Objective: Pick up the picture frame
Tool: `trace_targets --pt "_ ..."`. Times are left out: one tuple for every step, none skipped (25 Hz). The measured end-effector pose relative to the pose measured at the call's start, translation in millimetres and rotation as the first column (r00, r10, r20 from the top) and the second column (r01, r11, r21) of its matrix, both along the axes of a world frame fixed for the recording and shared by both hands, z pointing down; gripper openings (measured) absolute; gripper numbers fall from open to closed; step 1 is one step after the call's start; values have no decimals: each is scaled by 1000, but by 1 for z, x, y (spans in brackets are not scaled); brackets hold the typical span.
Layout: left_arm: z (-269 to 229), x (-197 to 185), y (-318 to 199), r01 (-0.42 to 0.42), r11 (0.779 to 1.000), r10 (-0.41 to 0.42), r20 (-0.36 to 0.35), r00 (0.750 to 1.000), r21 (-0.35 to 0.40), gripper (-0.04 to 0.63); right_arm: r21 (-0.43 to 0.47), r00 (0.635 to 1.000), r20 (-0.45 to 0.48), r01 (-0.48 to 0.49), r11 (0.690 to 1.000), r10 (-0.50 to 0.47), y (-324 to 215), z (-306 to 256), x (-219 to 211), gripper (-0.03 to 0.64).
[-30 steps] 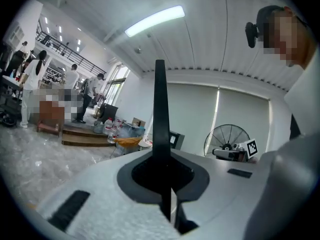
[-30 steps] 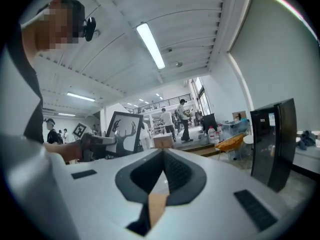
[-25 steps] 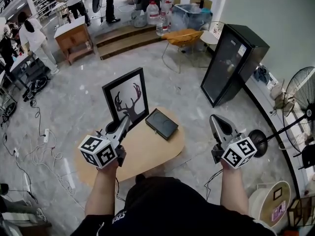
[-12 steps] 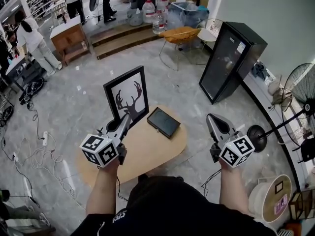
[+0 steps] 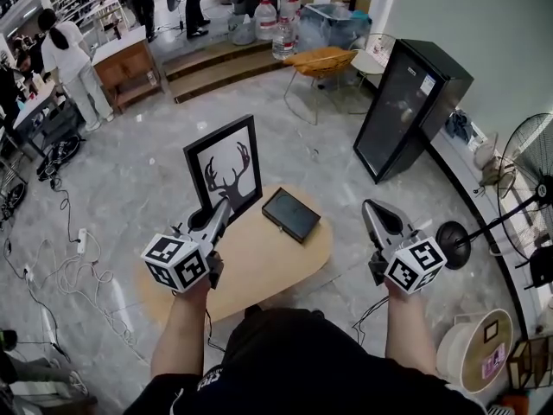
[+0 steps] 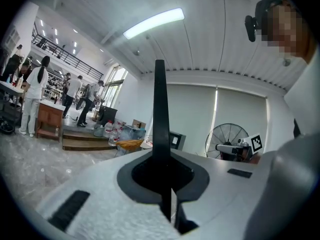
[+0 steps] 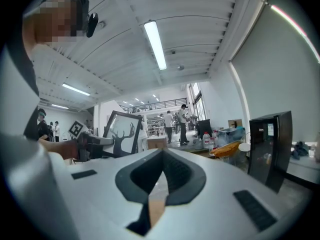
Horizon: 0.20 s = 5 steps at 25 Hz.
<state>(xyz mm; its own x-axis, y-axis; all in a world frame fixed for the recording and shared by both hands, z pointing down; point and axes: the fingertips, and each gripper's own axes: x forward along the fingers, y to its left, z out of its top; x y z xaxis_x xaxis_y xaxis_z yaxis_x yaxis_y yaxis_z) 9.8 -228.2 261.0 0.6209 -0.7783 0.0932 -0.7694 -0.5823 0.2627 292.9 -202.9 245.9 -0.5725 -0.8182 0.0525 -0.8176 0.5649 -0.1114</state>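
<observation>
The picture frame (image 5: 226, 169), black with a deer-antler print, stands upright at the far edge of the oval wooden table (image 5: 268, 271). My left gripper (image 5: 223, 211) is shut on its lower edge. In the left gripper view the frame (image 6: 160, 109) shows edge-on as a thin black strip rising from between the closed jaws of the left gripper (image 6: 162, 156). My right gripper (image 5: 371, 209) hangs shut and empty to the right of the table, over the floor. From the right gripper view the frame (image 7: 123, 132) appears to the left, beyond the closed right gripper (image 7: 161, 152).
A flat black box (image 5: 291, 214) lies on the table right of the frame. A tall black cabinet (image 5: 408, 111), an orange chair (image 5: 321, 64) and a standing fan (image 5: 529, 167) are to the right and behind. Cables (image 5: 69, 258) trail on the floor at left. People stand at the back left.
Only the head view has shifted slightly. The left gripper keeps its hold on the frame, and the right gripper stays shut in almost the same place.
</observation>
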Motion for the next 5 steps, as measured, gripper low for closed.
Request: trace_targets --pt "1 -1 -1 2 1000 -2 2 1000 -1 15 -1 1000 0 1 1000 -1 -1 1 -1 2" --pt "2 -2 -2 5 1000 -5 3 1000 -2 15 -2 1000 0 2 1000 -2 -2 1 -1 2" --pt "3 -3 -2 8 1000 -8 5 1000 -3 15 -2 1000 0 4 1000 -4 -3 2 -1 2" --pt "4 -3 -3 10 1000 -10 6 1000 -4 15 -1 1000 0 5 1000 -5 -4 3 -1 2" --pt "5 -3 -4 11 1000 -11 7 1000 -4 15 -1 1000 0 6 1000 -6 -5 3 0 2"
